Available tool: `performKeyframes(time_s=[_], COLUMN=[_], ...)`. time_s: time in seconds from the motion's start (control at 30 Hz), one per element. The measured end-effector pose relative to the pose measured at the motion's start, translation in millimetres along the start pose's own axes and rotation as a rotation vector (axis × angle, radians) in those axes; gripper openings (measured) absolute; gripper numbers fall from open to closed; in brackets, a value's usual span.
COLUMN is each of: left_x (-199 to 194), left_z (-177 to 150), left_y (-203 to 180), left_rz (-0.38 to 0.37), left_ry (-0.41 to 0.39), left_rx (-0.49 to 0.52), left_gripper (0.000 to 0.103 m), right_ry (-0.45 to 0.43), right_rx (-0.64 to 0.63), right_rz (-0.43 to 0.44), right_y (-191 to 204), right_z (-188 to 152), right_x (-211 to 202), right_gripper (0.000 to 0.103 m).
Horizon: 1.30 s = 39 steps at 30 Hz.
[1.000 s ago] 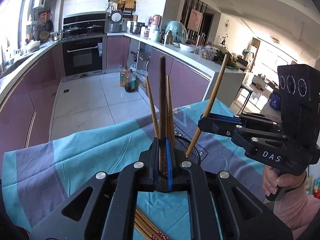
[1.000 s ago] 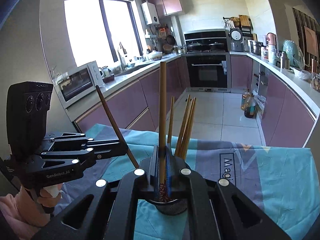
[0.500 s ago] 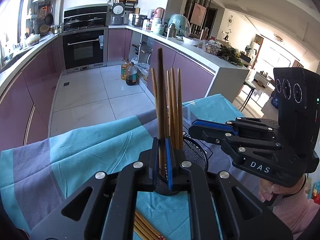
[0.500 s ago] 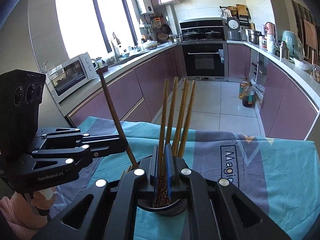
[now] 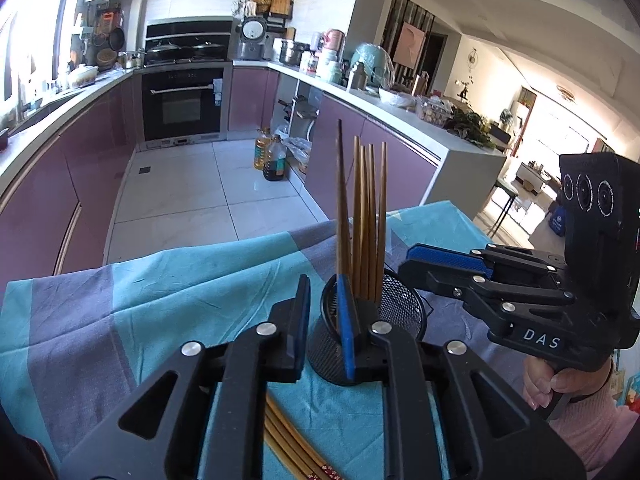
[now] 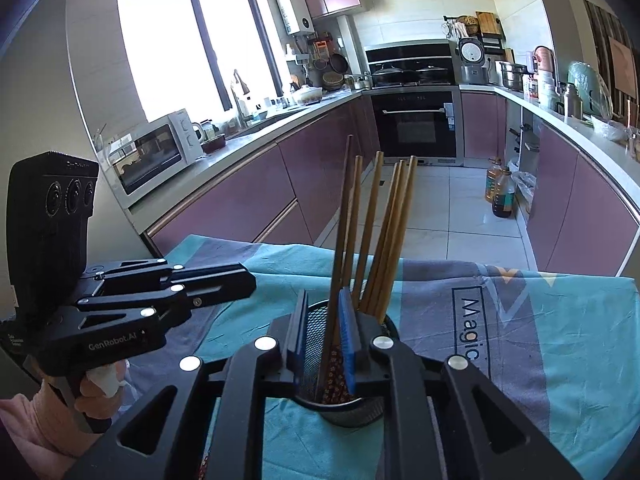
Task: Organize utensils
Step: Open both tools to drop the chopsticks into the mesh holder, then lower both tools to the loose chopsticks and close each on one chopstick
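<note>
Right wrist view: left claw [image 6: 240, 285] reads "GenRobot.AI", cloth [image 6: 560, 360] "Magic".

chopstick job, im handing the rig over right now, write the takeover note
Left gripper: jaws opening, nothing between them, beside the mesh cup.
Right gripper: jaws opening, one chopstick between them, standing in the cup.
Done: six chopsticks upright in the cup.
Left: loose chopsticks lie on the tablecloth below the left gripper; pick them up and drop them in.
</note>
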State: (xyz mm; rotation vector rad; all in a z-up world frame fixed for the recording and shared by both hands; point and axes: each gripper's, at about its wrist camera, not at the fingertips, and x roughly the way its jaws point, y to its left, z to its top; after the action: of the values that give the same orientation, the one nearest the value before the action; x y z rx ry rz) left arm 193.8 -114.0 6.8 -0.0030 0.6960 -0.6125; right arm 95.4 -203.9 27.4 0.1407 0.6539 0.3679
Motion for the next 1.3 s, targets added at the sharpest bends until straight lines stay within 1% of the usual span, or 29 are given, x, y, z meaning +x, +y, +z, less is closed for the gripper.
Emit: performKeyframes(time_s=[0.1,0.17,0.23,0.27,0.3,0.37,0.43,0.53,0.6,0.8,0.9,1.17,1.3], left_x=[-17.5,-26.1,-36.0,-38.7,-42.0,-45.9,-48.9,-49.1,-46.6,-32.5,-22.2,4.0,13.0], left_z=[-8.9,-15.0,-25.4,-29.8,-35.4,-47.6,-60.0,-82.0,-93.7,-122.0,-134.0,-149.7,-154.0], left_y=[6.7,9.3,13.3,14.6,16.2,20.8,25.9,36.2,39.2,50.0,51.0,47.3,45.3], left_rz=[0.017,0.032,0.045,0.053,0.061,0.073,0.086,0.112,0.135,0.136,0.140,0.134,0.141], left_ry=[-0.045,-0.063,-0.080,-0.082,-0.084,-0.080,-0.072,-0.041,-0.019,0.063,0.104,0.201,0.225], left_rx=[-0.006,-0.007,-0.008,-0.009,-0.009,-0.014,-0.022,-0.039,-0.039,-0.089,-0.096,-0.121,-0.118], left_gripper=[0.023,0.030,0.035,0.036,0.037,0.045,0.051,0.059,0.059,0.060,0.060,0.056,0.056], right_ry=[-0.010,-0.011,-0.003,0.003,0.011,0.030,0.050,0.106,0.138,0.201,0.213,0.229,0.235], right_rx=[-0.024,-0.040,-0.057,-0.064,-0.069,-0.073,-0.071,-0.056,-0.044,-0.005,-0.004,0.013,0.017], right_rz=[0.029,0.051,0.075,0.083,0.092,0.103,0.103,0.104,0.107,0.090,0.077,0.070,0.068], right_y=[10.9,18.1,25.9,29.1,33.0,37.1,40.3,42.6,43.5,43.9,45.2,44.8,44.6], right_z=[-6.9,-12.6,-20.2,-24.0,-29.2,-37.7,-47.7,-61.5,-70.2,-90.0,-94.6,-105.6,-107.7], right_x=[-8.3,-11.6,-12.8,-12.6,-11.5,-7.6,-1.4,13.4,22.0,41.5,45.2,49.9,51.8], right_gripper=[0.027,0.030,0.035,0.036,0.038,0.041,0.046,0.047,0.047,0.047,0.047,0.050,0.051])
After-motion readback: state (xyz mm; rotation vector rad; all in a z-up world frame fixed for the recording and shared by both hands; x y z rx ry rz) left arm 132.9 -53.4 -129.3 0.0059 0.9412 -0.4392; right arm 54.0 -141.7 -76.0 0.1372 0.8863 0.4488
